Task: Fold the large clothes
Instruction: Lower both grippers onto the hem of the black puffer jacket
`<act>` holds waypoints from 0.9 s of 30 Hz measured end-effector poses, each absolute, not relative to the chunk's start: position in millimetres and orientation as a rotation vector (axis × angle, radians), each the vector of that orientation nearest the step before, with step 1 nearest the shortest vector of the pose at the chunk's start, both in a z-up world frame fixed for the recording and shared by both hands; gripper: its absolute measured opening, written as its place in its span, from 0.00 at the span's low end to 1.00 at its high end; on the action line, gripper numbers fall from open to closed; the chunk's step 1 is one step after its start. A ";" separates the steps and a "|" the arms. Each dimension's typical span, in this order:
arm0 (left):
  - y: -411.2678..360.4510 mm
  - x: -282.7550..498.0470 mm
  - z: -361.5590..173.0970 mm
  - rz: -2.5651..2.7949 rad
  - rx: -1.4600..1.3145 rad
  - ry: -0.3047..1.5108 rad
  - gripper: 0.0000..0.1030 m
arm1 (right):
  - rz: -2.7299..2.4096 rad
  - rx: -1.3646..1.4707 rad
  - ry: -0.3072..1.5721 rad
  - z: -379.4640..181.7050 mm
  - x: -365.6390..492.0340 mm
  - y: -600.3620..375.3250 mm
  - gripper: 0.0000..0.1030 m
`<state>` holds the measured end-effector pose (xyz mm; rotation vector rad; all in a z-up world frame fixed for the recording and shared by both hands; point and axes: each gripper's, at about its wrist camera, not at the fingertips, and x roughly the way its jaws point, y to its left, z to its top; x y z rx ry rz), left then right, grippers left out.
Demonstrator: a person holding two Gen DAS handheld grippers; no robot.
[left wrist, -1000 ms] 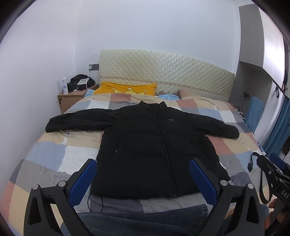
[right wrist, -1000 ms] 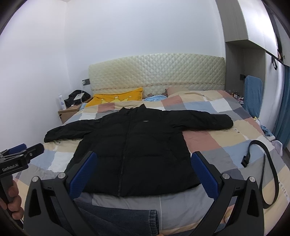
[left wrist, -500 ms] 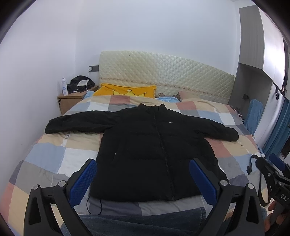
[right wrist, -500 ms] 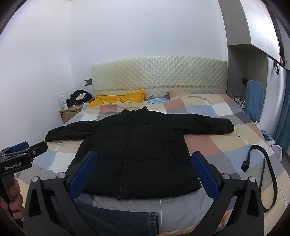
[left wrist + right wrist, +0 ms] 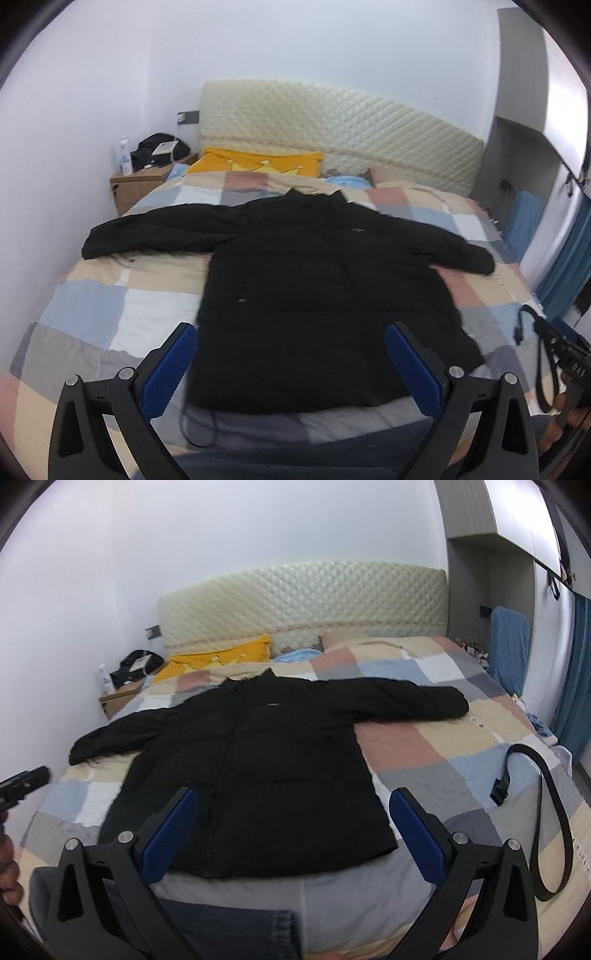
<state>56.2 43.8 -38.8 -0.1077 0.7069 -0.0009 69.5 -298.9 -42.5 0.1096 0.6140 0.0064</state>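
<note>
You are holding the left gripper (image 5: 291, 363) and right gripper (image 5: 293, 829) wide apart above the jacket (image 5: 325, 295), which is lying flat mid-bed (image 5: 88, 310). Puffy, slippery, light: pinch each sleeve cuff.

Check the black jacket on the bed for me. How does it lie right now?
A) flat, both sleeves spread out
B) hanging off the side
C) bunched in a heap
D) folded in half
A: the black jacket lies flat on the bed, sleeves stretched to either side, unfolded.
</note>
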 end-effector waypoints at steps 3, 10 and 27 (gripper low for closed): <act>66.2 71.8 -49.6 0.029 -0.107 0.735 1.00 | -0.002 0.139 0.654 -59.8 89.6 -316.2 1.00; 119.6 117.4 -86.0 0.034 -0.202 0.861 1.00 | 0.052 0.236 0.768 -89.7 130.3 -352.6 1.00; 197.4 191.8 -212.7 -0.006 -0.437 1.252 0.99 | 0.169 0.473 1.175 -212.5 215.0 -431.1 1.00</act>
